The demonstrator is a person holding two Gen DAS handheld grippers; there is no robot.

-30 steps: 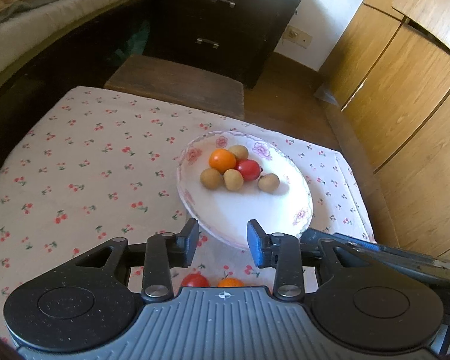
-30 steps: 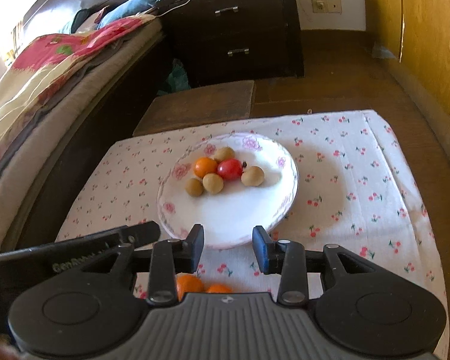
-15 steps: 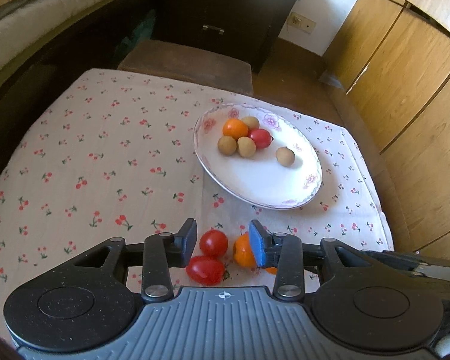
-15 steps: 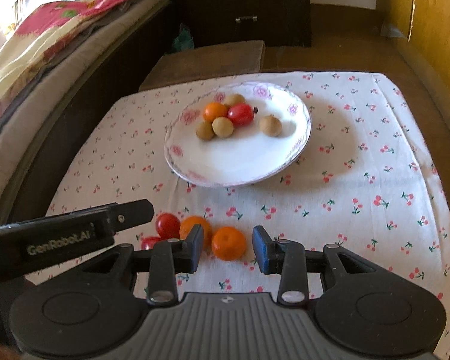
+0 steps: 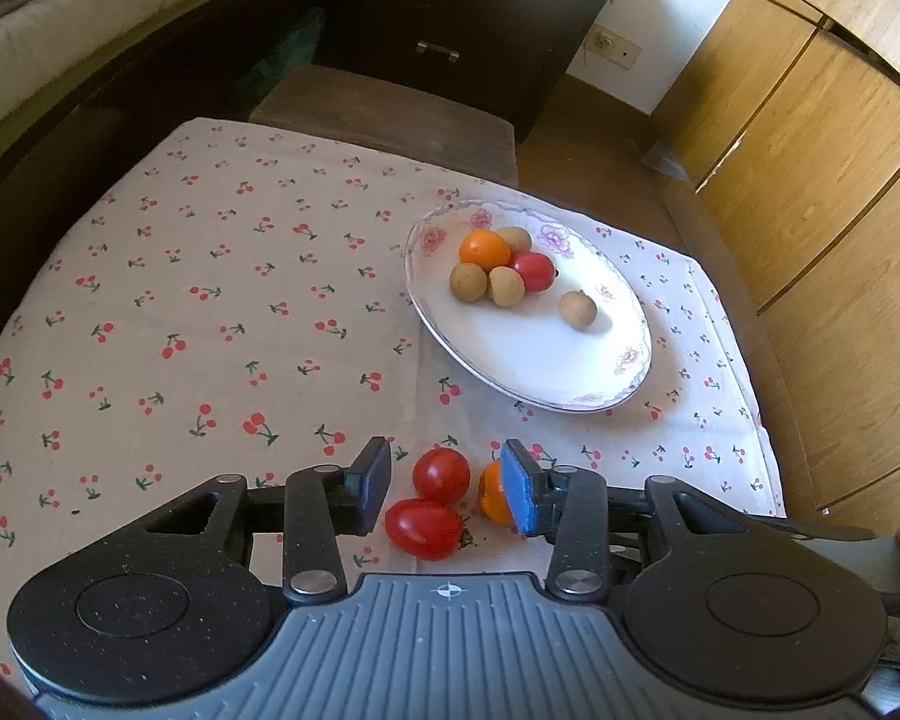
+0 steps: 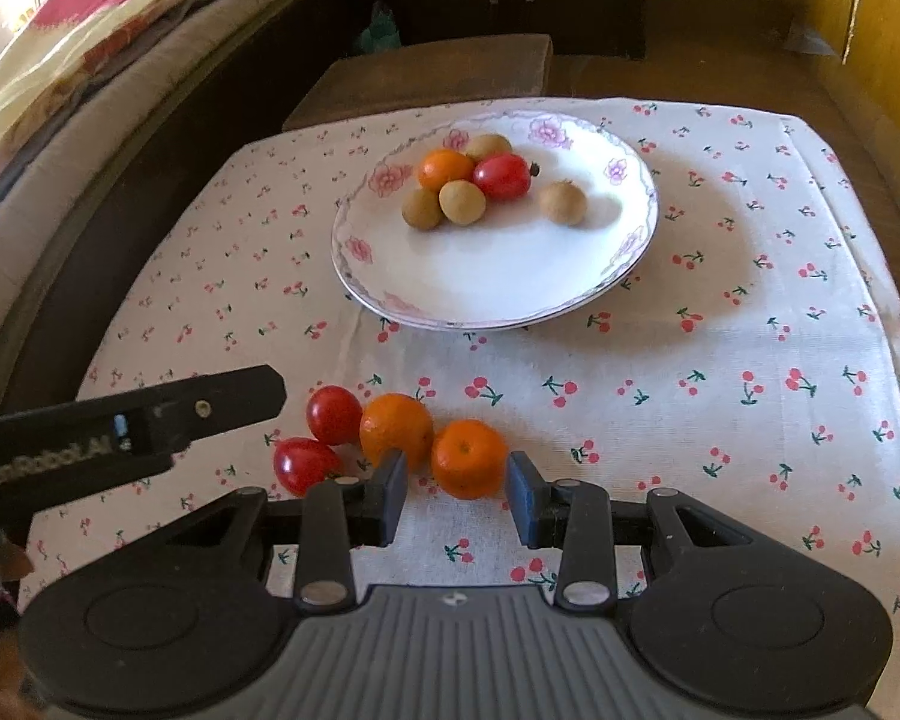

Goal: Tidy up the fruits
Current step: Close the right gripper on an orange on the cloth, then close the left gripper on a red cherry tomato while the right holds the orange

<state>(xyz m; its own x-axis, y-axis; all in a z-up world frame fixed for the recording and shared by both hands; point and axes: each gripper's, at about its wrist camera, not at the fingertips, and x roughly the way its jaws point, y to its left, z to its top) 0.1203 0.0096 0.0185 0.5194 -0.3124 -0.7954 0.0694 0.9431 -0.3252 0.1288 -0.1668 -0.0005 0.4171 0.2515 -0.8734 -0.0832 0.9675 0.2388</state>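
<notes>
Right gripper (image 6: 456, 492), jaws apart and holding nothing, sits just short of a small round orange mandarin (image 6: 468, 459) on the cherry-print tablecloth's (image 6: 720, 420) near edge. Left gripper (image 5: 447, 492) has just been widening over two red cherry tomatoes (image 5: 441, 474), gripping neither.

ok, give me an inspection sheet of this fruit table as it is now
Surface: cherry-print cloth, flat.
Job's things: floral plate holds one orange, one tomato and four brown fruits; on the cloth lie two tomatoes and two oranges.
Clutter: nothing seen.
Grippers: left claw open and just been opening, tomatoes between its fingers, untouched; right claw open behind the near orange.
Cables: nothing seen.
Surroundings: bed, dark drawers, wooden stool, wooden cabinets.
</notes>
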